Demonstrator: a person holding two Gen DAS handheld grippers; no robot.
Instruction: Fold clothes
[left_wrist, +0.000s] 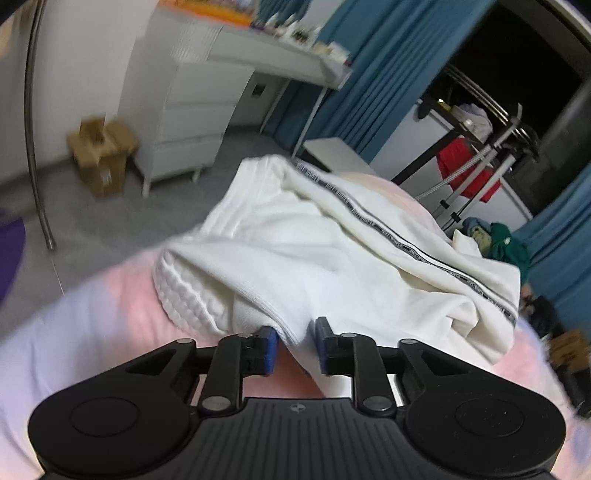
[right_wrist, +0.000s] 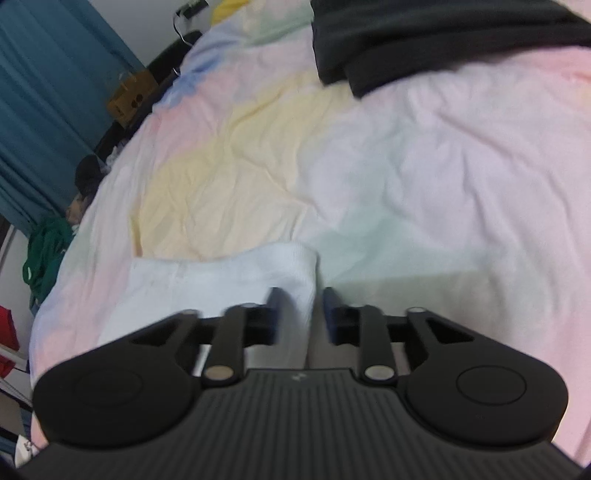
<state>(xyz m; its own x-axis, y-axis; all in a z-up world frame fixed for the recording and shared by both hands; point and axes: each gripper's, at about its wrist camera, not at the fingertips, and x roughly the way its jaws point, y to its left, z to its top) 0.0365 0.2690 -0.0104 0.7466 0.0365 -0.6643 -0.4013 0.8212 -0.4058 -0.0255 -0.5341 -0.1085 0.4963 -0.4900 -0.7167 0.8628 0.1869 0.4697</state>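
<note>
The left gripper (left_wrist: 294, 345) sits low at the near edge of the bed (left_wrist: 110, 295), its jaws a little apart with a fold of the white garment (left_wrist: 295, 258) lying between them. The gap looks wider than the cloth, so whether the pads truly pinch it I cannot tell. The garment lies heaped on the pastel cover, a ribbed cuff or hem bulging at its left, a dark printed stripe (left_wrist: 424, 254) running along the far side toward the right. Being bunched like that, it probably needs lifting by 2 points to shake flat, which explains a hold at the near hem.

In the right view, the right gripper (right_wrist: 300, 310) works the same idea: its jaws stand apart around a ribbed white end of cloth (right_wrist: 258, 273), likely the same garment, though the blur leaves the grip uncertain. The cloth trails off left across the cover. Farther right and up the bed lies a dark garment (right_wrist: 424, 40), well apart, perhaps waiting its turn.

With both ends taken, the likely aim is to spread the piece on open bed.
</note>
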